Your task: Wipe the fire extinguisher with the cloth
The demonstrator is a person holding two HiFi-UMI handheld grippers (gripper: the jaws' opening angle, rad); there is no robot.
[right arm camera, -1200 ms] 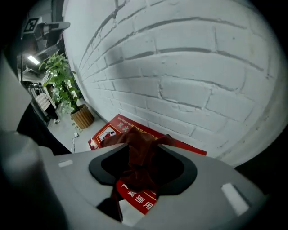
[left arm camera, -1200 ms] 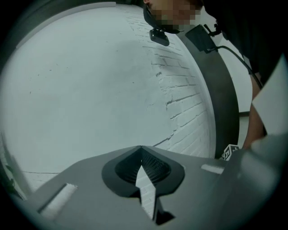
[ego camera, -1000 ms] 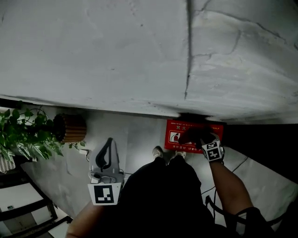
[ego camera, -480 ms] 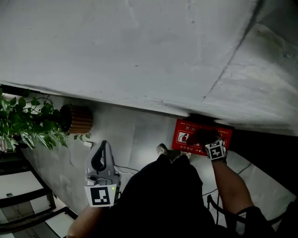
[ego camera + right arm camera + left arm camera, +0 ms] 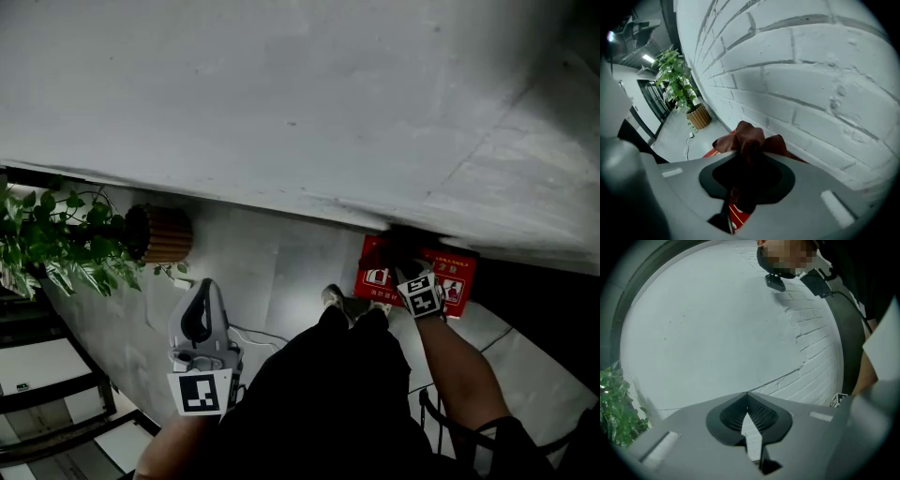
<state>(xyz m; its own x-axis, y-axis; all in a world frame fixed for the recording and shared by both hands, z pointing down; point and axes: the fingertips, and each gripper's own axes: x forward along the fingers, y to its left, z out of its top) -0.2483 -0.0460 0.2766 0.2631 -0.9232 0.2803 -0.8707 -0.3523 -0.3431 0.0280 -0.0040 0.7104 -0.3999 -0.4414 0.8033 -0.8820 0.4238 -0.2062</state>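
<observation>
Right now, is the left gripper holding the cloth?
No, the left gripper has its jaws shut together with nothing between them.

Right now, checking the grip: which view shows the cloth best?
The right gripper view: the brown cloth sits bunched between the right gripper's jaws, which have just been closing. The head view gives only a dark patch by the red box; the left gripper view, none.
</observation>
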